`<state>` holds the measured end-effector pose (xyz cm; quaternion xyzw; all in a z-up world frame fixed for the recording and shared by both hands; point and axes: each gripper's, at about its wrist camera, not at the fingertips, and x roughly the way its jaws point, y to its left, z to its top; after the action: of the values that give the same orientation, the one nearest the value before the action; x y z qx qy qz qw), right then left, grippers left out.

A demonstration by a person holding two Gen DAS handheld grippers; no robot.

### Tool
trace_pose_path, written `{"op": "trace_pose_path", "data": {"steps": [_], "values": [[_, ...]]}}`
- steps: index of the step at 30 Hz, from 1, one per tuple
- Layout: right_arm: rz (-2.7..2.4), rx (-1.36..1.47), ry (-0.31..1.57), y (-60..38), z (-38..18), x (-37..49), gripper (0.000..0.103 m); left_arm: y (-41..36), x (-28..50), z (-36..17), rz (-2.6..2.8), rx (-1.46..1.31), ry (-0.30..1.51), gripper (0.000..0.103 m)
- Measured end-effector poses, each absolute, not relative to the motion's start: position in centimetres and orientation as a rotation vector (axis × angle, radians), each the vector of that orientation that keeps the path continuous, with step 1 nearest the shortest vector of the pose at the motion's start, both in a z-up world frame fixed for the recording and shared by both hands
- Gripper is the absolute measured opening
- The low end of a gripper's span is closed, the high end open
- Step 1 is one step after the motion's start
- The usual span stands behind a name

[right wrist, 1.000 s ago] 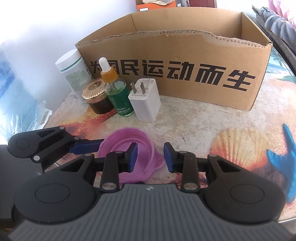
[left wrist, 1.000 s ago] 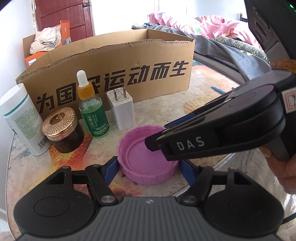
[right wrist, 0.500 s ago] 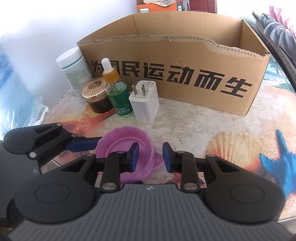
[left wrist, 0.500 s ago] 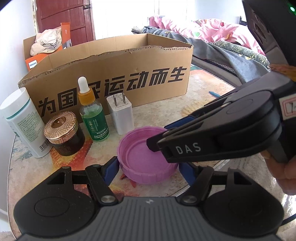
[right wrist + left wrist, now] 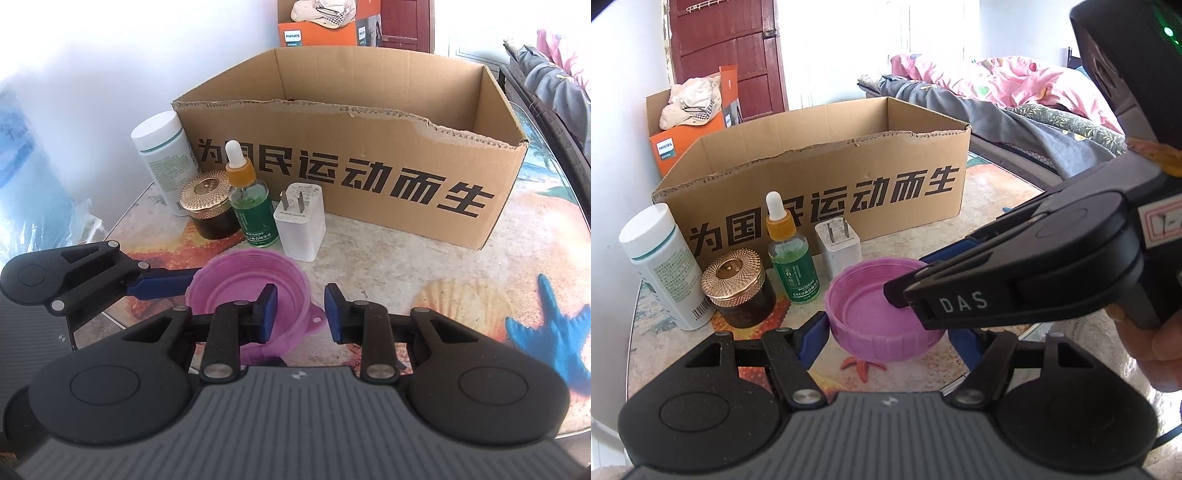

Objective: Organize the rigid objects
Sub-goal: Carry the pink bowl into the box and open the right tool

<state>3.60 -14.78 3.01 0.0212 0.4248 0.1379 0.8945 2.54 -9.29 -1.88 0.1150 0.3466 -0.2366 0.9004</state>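
Note:
A purple plastic lid [image 5: 875, 317] [image 5: 236, 295] hangs lifted above the table. My left gripper [image 5: 886, 334] is shut on it, a blue pad on each side of its rim. My right gripper [image 5: 300, 314] is open; its left pad sits inside the lid and its right pad outside, astride the rim near the lid's tab. Behind stand a white bottle [image 5: 663, 266], a gold-capped jar [image 5: 738, 286], a green dropper bottle [image 5: 790, 254] and a white charger [image 5: 838, 245]. The open cardboard box [image 5: 369, 155] stands behind them.
The table [image 5: 443, 266] has a seashell and starfish print. An orange Philips box [image 5: 683, 133] with a cloth on it stands behind the cardboard box. A bed with pink and grey bedding [image 5: 1015, 96] lies at the right. A wall is at the left.
Both grippers and the purple lid have risen off the table together, so the box and bottles look lower and its inside shows more. The right gripper stays astride the rim.

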Motion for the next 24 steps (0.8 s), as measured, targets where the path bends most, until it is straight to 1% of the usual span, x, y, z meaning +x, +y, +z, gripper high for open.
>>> {"op": "trace_pose_path", "data": {"steps": [4, 8, 16, 20, 24], "values": [[0.292, 0.035, 0.841, -14.5, 4.9, 3.4, 0.027, -8.7, 2.3, -0.1, -0.482, 0.229, 0.674, 0.072], [0.303, 0.019, 0.775, -14.0, 7.9, 3.7, 0.027, -8.0, 2.6, 2.7, -0.473, 0.216, 0.621, 0.072], [0.331, -0.058, 0.637, -13.9, 15.2, 7.0, 0.027, -7.6, 6.4, 9.2, -0.455, 0.215, 0.532, 0.072], [0.342, -0.059, 0.648, -14.8, 17.2, 11.1, 0.029, -7.9, 10.7, 11.2, -0.474, 0.207, 0.558, 0.072], [0.359, -0.022, 0.735, -16.2, 17.1, 16.5, 0.032, -8.4, 16.4, 11.3, -0.495, 0.205, 0.658, 0.072]]}}
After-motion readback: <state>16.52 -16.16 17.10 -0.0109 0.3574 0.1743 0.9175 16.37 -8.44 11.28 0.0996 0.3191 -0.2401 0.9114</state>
